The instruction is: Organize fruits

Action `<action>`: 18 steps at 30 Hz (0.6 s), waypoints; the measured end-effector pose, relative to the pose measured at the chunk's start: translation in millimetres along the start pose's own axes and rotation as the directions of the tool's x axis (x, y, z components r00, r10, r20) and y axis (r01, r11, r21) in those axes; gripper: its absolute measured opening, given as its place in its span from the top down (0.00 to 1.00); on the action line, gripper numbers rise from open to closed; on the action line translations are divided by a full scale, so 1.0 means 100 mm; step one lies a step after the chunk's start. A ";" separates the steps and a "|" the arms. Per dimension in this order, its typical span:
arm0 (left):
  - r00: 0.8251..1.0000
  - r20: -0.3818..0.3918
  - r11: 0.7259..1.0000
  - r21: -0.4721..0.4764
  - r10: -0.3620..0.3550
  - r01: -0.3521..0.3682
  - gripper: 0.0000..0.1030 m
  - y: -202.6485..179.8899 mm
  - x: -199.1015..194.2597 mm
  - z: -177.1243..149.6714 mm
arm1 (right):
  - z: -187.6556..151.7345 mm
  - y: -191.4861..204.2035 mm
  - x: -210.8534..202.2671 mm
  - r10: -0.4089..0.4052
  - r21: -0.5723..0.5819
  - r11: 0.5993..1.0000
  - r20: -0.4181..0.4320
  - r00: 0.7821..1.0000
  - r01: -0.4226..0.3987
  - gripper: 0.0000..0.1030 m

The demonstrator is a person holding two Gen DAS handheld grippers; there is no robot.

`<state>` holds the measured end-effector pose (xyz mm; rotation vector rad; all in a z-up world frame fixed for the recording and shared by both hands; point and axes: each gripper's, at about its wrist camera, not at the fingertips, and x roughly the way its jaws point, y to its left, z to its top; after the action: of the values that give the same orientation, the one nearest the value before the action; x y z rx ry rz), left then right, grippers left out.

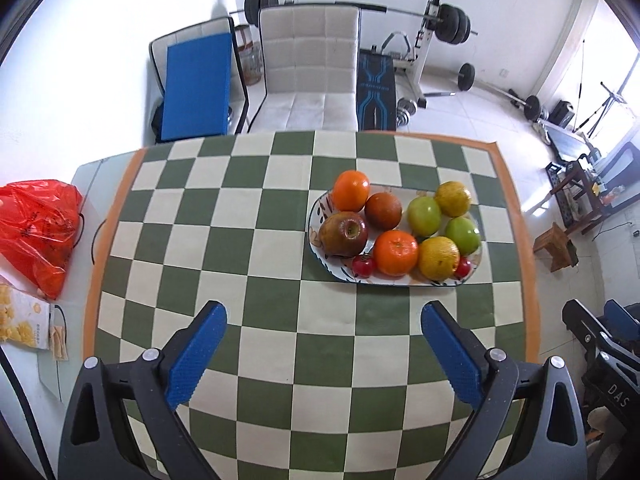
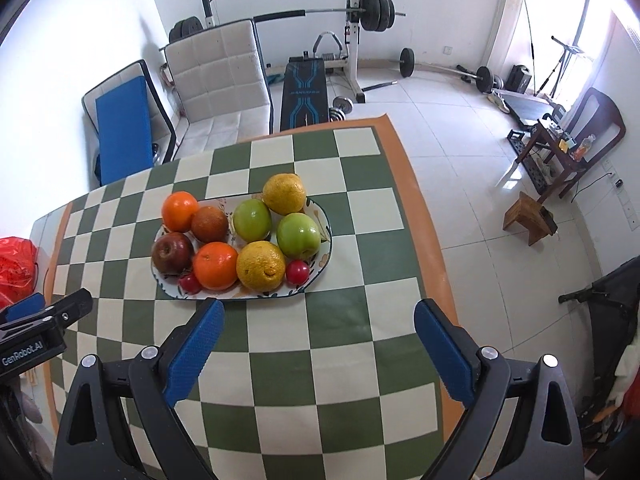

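Observation:
An oval patterned plate (image 1: 404,281) (image 2: 320,256) sits on the green-and-cream checkered cloth and holds the fruit. On it lie two oranges (image 1: 395,252) (image 2: 215,265), a red apple (image 1: 344,233) (image 2: 172,252), a brown fruit (image 1: 383,210), two green apples (image 1: 463,235) (image 2: 298,235), two yellow citrus fruits (image 1: 439,257) (image 2: 260,265) and two small red tomatoes (image 1: 363,266) (image 2: 297,271). My left gripper (image 1: 324,320) is open and empty, hovering over the cloth in front of the plate. My right gripper (image 2: 319,316) is open and empty, just in front of the plate.
A red plastic bag (image 1: 38,228) and a snack box (image 1: 22,322) lie at the table's left side. A white padded chair (image 1: 310,68) stands behind the table. Gym weights and a bench fill the room beyond. The table's right edge (image 2: 430,240) drops to tiled floor.

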<state>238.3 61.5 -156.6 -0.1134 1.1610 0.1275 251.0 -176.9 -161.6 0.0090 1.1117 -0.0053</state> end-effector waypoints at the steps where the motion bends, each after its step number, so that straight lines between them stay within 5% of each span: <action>1: 1.000 0.014 1.000 0.007 -0.002 0.002 0.03 0.00 -0.11 -0.03 | -0.02 0.00 -0.09 0.000 -0.002 1.000 0.009 1.000 0.000 0.05; 18: 0.988 0.152 0.998 0.059 -0.036 0.027 0.03 -0.02 -1.48 -0.64 | -0.63 0.12 -1.94 0.082 -0.043 0.996 0.180 0.980 -0.076 0.05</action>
<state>122.0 43.9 -45.9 -0.0703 1.0081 0.0735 109.0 -164.4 -15.3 0.0203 0.9284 0.0833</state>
